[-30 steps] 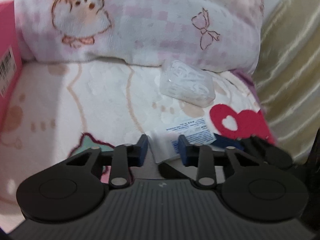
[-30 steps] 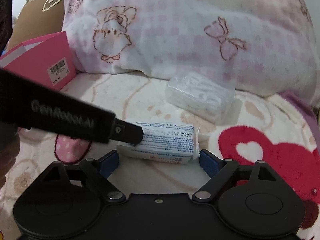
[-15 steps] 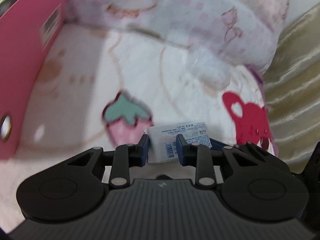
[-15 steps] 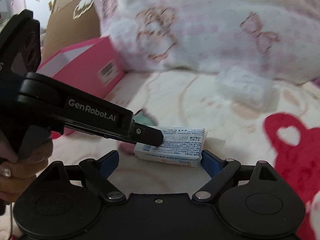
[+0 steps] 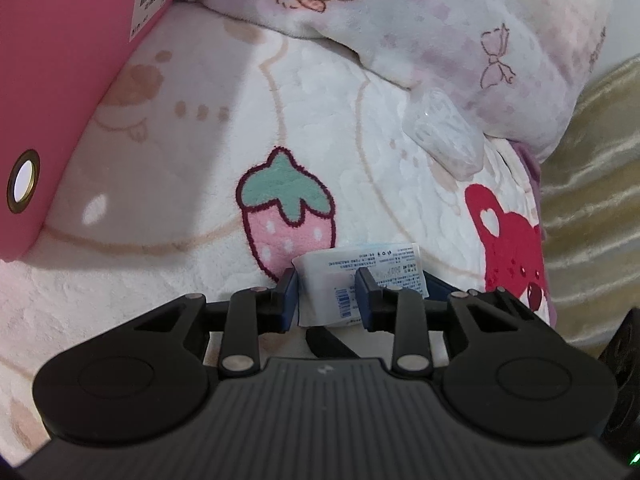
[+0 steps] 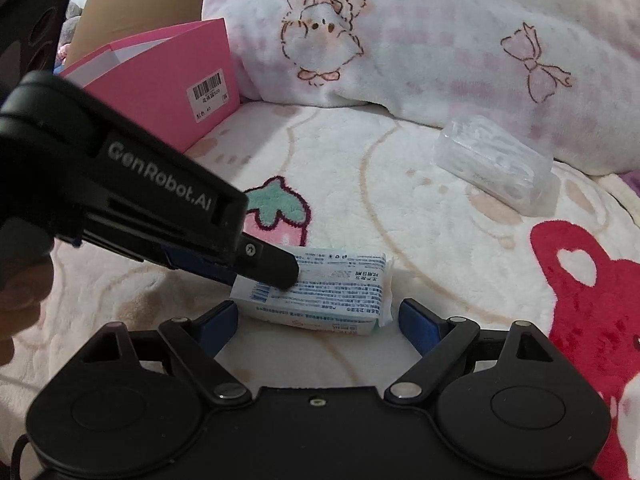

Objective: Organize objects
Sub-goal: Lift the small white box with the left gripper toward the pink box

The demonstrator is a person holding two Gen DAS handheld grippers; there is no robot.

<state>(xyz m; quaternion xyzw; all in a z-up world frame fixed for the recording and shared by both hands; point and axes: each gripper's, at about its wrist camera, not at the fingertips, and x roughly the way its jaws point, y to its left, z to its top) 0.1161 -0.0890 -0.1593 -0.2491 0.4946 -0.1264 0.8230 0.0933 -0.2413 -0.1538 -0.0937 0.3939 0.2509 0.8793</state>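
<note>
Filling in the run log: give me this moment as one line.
left gripper: shut on white packet | right gripper: open, straddling packet | pink box: beside | clear case: untouched

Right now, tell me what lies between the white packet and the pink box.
Only blanket, with its strawberry patch, lies between the white packet and the pink box; the left wrist view shows it.

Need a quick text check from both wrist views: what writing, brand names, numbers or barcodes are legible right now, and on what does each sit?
"GenRobot.AI": white lettering on the side of the left gripper, seen from the right wrist.
Barcode sticker on the pink box: bars clear, digits and small characters beneath too small to read.
White packet clamped in the left gripper: dense blue print and a small barcode, too small to read in either view.
Clear plastic case: no readable text.
</note>
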